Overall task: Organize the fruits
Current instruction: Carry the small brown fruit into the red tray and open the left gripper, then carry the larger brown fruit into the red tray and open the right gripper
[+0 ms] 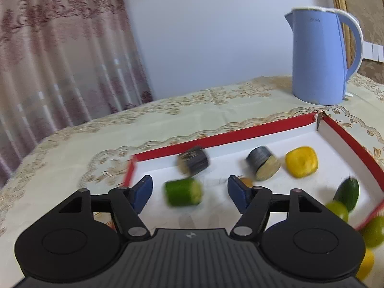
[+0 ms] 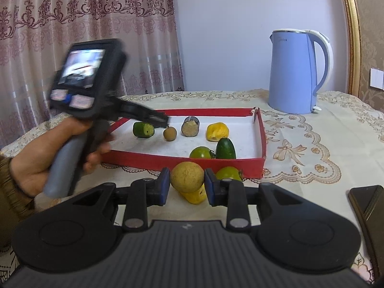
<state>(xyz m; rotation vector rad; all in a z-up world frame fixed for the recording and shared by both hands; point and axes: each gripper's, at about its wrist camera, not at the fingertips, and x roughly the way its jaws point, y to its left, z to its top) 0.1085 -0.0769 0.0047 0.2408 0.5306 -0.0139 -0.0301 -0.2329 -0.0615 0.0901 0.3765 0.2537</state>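
**Left releasing into tray, right holding fruit**

Left gripper [image 1: 189,193] stood open over the red tray [image 2: 182,162], pads clear of the green cucumber piece [image 1: 183,192] lying inside, apparently just dropped. Right gripper [image 2: 187,184] clamped a tan round fruit [image 2: 187,177] before the tray's near wall, presumably next in.

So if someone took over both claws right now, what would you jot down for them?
Left claw: open, empty, over the red tray, a green cucumber chunk lying between its fingers.
Right claw: shut on a tan round fruit, held in front of the tray.
Done: seven pieces lie in the tray.
Left: the held fruit, plus a green fruit and a yellow piece outside by the tray's near wall.
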